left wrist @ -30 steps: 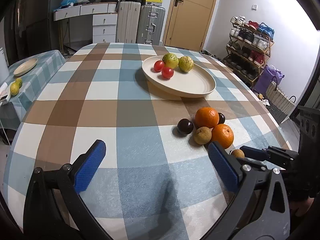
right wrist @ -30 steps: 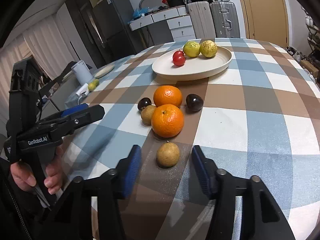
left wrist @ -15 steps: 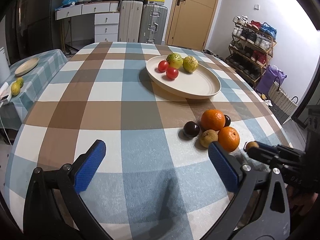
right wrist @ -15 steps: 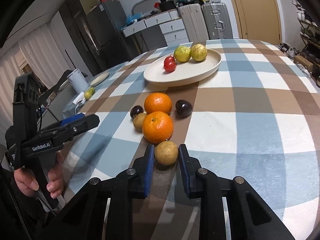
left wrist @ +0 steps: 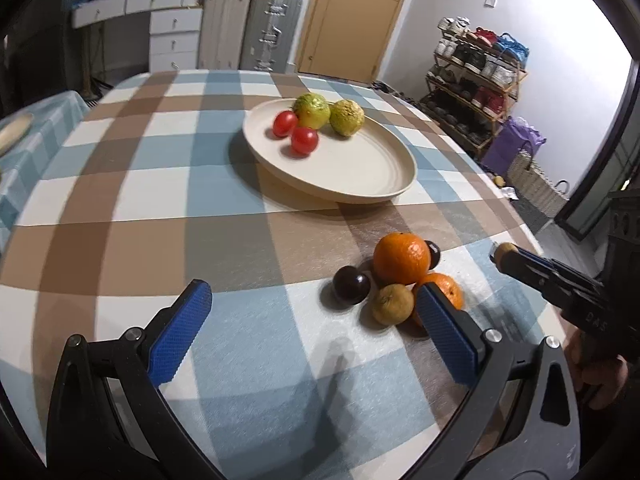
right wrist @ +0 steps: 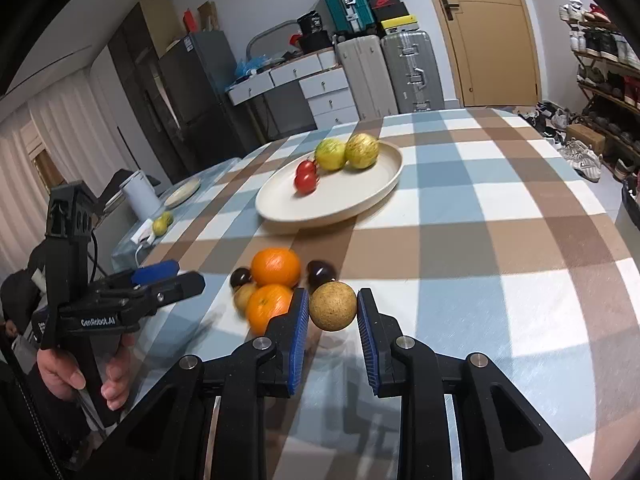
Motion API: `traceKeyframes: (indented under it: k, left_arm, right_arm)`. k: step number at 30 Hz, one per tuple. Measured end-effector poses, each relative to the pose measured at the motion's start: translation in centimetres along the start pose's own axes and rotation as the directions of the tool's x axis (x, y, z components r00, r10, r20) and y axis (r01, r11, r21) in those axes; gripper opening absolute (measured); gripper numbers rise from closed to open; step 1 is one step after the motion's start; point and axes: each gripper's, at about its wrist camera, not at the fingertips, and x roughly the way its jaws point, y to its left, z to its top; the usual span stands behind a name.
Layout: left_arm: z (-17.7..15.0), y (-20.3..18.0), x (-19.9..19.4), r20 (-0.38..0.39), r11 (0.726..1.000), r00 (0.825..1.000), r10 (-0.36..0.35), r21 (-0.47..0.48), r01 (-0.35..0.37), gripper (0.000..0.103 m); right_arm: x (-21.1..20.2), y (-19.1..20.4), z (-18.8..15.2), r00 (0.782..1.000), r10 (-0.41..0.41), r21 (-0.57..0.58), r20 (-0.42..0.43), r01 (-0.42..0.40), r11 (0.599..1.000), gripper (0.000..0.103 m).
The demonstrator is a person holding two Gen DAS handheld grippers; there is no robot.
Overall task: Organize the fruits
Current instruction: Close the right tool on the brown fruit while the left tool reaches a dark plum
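My right gripper (right wrist: 333, 312) is shut on a small round brown fruit (right wrist: 333, 306) and holds it above the checked table; the fruit also shows at that gripper's tip in the left wrist view (left wrist: 505, 249). Left of it lie two oranges (right wrist: 276, 267), another brown fruit (right wrist: 244, 295) and two dark plums (right wrist: 321, 271). A cream plate (right wrist: 360, 196) farther back holds two red tomatoes (right wrist: 306, 176) and two yellow-green fruits (right wrist: 345, 151). My left gripper (left wrist: 316, 330) is open and empty above the table, next to the fruit pile (left wrist: 400, 258).
The table edge runs close on the right (left wrist: 536, 236). A side table (right wrist: 180, 196) to the left carries a white jug, a small plate and yellow fruit. Suitcases, drawers and a shoe rack stand beyond.
My right gripper closed on the brown fruit and lifted it off the table, moving forward. The left gripper stayed open and shifted slightly.
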Motion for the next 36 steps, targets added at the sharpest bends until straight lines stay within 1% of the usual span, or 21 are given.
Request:
traceKeyframes:
  k: [1,3,4,5,7,8,10,12,14,18,20,23,25,26,28,31,32,34,36]
  left_arm:
    - [0.1,0.1,0.2,-0.006,1.0,1.0,-0.012,-0.001,0.012,0.101]
    - [0.5,0.2,0.8,-0.026,1.0,0.999,-0.027,0.01,0.027,0.094]
    - [0.7,0.2,1.2,-0.041,0.999,0.998,-0.039,0.018,0.039,0.087]
    - [0.9,0.2,1.5,-0.053,0.998,0.997,-0.053,0.023,0.054,0.082]
    - [1.2,0.2,2.2,-0.079,0.996,0.994,-0.082,0.028,0.084,0.077]
    - [1.2,0.2,2.4,-0.086,0.995,0.992,-0.096,0.027,0.098,0.073]
    - [1.3,0.2,2.9,-0.105,0.99,0.985,-0.135,0.02,0.138,0.066]
    - [1.4,0.2,3.5,-0.123,0.987,0.98,-0.154,0.018,0.158,0.061]
    - [1.4,0.2,3.9,-0.134,0.982,0.973,-0.187,0.014,0.19,0.051]
    - [1.5,0.4,4.2,-0.145,0.973,0.963,-0.229,-0.001,0.231,0.043]
    - [1.6,0.5,4.3,-0.147,0.968,0.957,-0.249,-0.011,0.25,0.037]
    - [1.6,1.0,4.5,-0.147,0.962,0.95,-0.275,-0.034,0.273,0.034]
    - [1.6,1.4,4.4,-0.146,0.95,0.939,-0.312,-0.061,0.306,0.034]
    - [1.6,1.4,4.4,-0.145,0.949,0.938,-0.316,-0.06,0.31,0.034]
    - [1.4,1.4,4.4,-0.154,0.956,0.944,-0.293,-0.04,0.29,0.034]
    - [1.4,1.8,4.5,-0.147,0.953,0.942,-0.302,-0.065,0.296,0.033]
    - [1.4,1.9,4.5,-0.145,0.951,0.94,-0.308,-0.071,0.3,0.029]
    - [1.3,2.0,4.5,-0.143,0.948,0.938,-0.317,-0.077,0.309,0.025]
    - [1.3,2.0,4.5,-0.145,0.946,0.936,-0.322,-0.076,0.314,0.024]
  right_arm:
    - [0.1,-0.2,0.3,1.0,-0.004,0.002,0.003,0.004,1.0,0.025]
    - [0.4,-0.6,0.7,1.0,-0.002,0.008,0.004,0.002,1.0,0.025]
    - [0.6,-0.9,1.0,1.0,-0.003,0.013,0.006,0.003,1.0,0.025]
    - [0.7,-1.0,1.2,1.0,0.001,0.019,0.006,-0.001,1.0,0.025]
    - [1.1,-1.3,1.6,1.0,0.01,0.026,0.006,-0.011,1.0,0.025]
    - [1.2,-1.3,1.7,1.0,0.012,0.024,0.006,-0.012,1.0,0.025]
    - [1.5,-1.2,2.0,1.0,0.018,0.021,0.005,-0.018,1.0,0.025]
    - [1.8,-1.1,2.2,1.0,0.026,0.021,0.006,-0.026,0.999,0.025]
    - [2.0,-0.9,2.4,1.0,0.031,0.017,0.006,-0.031,0.999,0.025]
    - [2.4,-0.7,2.7,0.999,0.04,0.013,-0.001,-0.04,0.999,0.025]
    - [2.5,-0.5,2.8,0.999,0.05,0.014,-0.002,-0.05,0.999,0.025]
    - [2.6,-0.3,2.8,0.998,0.056,0.01,0.0,-0.056,0.998,0.025]
    - [2.7,-0.2,2.8,0.998,0.059,0.007,-0.002,-0.059,0.998,0.025]
    - [2.7,-0.2,2.9,0.998,0.059,0.006,-0.004,-0.059,0.998,0.025]
    - [2.7,-0.2,2.8,0.998,0.06,0.007,-0.009,-0.06,0.998,0.025]
    - [2.8,-0.2,2.7,0.998,0.055,0.007,-0.013,-0.055,0.998,0.025]
    - [2.8,-0.2,2.7,0.998,0.054,0.009,-0.013,-0.053,0.999,0.025]
    - [2.8,-0.2,2.7,0.999,0.053,0.012,-0.012,-0.053,0.999,0.025]
    - [2.7,0.0,2.7,0.999,0.052,0.008,-0.012,-0.052,0.999,0.025]
